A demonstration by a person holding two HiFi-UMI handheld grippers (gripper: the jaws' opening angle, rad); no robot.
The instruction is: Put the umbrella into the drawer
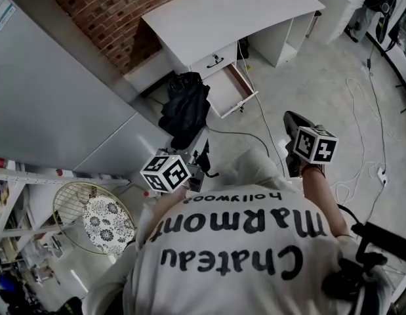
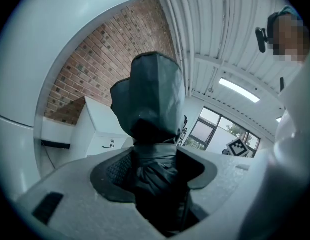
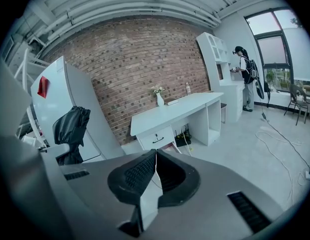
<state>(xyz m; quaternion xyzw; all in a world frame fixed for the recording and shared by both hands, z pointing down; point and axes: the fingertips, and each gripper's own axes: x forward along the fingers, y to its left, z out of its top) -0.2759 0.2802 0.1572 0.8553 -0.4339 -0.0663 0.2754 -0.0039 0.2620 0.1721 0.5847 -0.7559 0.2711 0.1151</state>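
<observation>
Desk [image 1: 235, 18] in white stands against the brick wall [image 1: 111, 12] ahead of you. Under its top the drawer [image 1: 234, 92] is pulled out and open, well apart from both your hands. The umbrella [image 1: 184, 110] is not in it yet. It is black and folded, and it stands up from your left gripper [image 1: 197, 151], whose jaws are clenched on its lower part, with the loose fabric bunched above them. Your right gripper [image 1: 296, 125] carries nothing; its jaws are pressed together, tip to tip.

I think the main risk is the fabric. It hangs wide and untied, so it may catch on the drawer's front edge or side wall and leave a part of the umbrella outside. The grip is low and the weight is above it, so the umbrella may tip or slide in the jaws when you lean it toward the opening. A thin cable [image 1: 258, 110] lies on the floor just beside the drawer, and your foot may snag on it as you step close.
</observation>
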